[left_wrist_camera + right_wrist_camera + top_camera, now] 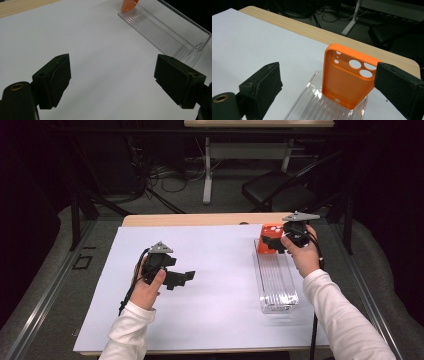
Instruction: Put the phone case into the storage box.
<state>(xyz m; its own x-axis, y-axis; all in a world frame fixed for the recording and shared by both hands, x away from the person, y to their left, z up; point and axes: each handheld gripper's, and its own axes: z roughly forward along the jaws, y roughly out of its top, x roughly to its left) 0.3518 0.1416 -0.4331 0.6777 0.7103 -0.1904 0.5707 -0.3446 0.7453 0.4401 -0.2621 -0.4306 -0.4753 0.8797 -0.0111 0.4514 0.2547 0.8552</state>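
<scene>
White paper covers our table (pixel 210 310), with a dark room behind. We see the orange phone case (pixel 348 76) standing tilted at the far end of the clear tray (pixel 276 287). Our right hand-held gripper (pixel 329 82) is spread wide around the case, one pad touching its edge. Our left hand-held gripper (pixel 112 80) hangs wide open and empty over bare paper, well apart from the tray.

Bright table, dark room around it.
Overhead light whitens the paper sheet (pixel 215 270); glare streaks the clear tray (pixel 276 282); close jaws look soft and blurred.
</scene>
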